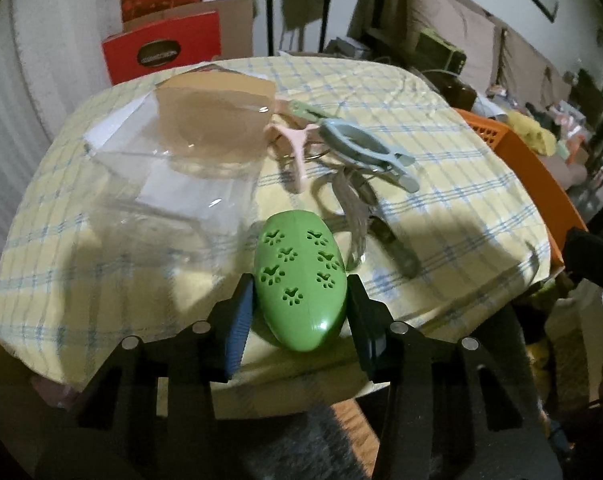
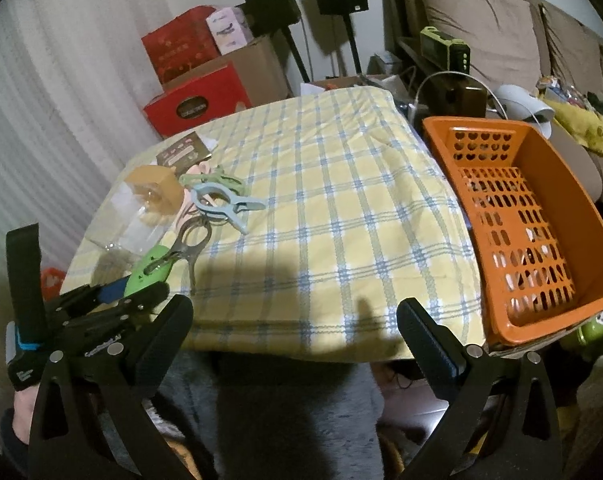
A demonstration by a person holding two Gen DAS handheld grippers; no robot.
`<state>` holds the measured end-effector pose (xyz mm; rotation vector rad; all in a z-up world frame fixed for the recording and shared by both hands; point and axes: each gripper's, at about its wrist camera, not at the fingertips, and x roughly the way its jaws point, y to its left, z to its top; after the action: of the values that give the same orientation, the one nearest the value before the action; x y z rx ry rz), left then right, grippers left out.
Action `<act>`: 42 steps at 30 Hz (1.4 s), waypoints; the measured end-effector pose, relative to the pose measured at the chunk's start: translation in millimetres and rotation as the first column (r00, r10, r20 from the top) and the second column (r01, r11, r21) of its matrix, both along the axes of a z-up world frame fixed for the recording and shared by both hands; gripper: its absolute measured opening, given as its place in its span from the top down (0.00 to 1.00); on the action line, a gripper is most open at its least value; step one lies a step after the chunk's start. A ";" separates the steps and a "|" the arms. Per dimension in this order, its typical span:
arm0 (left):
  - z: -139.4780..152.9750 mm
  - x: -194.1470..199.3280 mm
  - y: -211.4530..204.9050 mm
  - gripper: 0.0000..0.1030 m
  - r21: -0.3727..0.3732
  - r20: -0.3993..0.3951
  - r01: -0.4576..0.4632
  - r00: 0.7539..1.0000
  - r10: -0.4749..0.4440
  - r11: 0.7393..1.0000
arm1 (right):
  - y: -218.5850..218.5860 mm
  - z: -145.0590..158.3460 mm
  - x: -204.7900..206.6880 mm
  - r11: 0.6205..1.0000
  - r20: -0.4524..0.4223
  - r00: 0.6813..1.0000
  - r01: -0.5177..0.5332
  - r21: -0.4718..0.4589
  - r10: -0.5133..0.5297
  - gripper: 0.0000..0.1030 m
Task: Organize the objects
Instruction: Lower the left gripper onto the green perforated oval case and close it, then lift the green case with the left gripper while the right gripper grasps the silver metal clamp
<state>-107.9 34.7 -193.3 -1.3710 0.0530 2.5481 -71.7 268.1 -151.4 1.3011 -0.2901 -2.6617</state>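
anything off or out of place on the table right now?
Nothing damaged or spilled. The clutter sits heaped at one corner: the blue plastic clothes clip, pink clip and grey metal tongs overlap beside the clear plastic container. The orange perforated basket holds none of them. The left gripper pinches the green paw-print oval case.

Clips [image 2: 225,200] on table [image 2: 341,208]; basket [image 2: 573,184] right.

Your left tool [image 1: 301,300] grips a green oval case [image 1: 299,280] (paw-print cutouts on top) at the near edge of the checked tabletop [image 1: 441,208]. Beyond it lie a grey clip [image 1: 353,216], a blue clip [image 1: 365,148], a pink clip [image 1: 297,148] and a clear box [image 1: 173,184]. The orange basket [image 2: 573,200] sits at the right edge.
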 end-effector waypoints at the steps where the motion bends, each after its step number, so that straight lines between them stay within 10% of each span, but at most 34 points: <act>1: 0.6 0.9 -1.6 0.59 0.003 0.004 -0.006 1.000 0.006 1.000 | -2.5 -0.7 -1.1 1.000 0.003 1.000 -0.002 0.009 0.002 0.01; 36: -9.0 37.4 -43.6 0.59 0.020 -0.102 -0.167 0.981 0.168 0.986 | -153.6 -44.5 -73.4 0.953 0.102 0.966 -0.251 0.171 0.236 0.19; 42: -8.4 39.4 -46.8 0.59 0.044 -0.103 -0.180 0.978 0.184 0.983 | -159.1 -44.6 -70.7 0.925 0.080 0.961 -0.275 0.263 0.264 0.56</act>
<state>-68.5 -12.1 -201.6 -1.2796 -0.1013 2.7576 -142.4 109.1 -195.9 1.3593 0.2457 -2.5020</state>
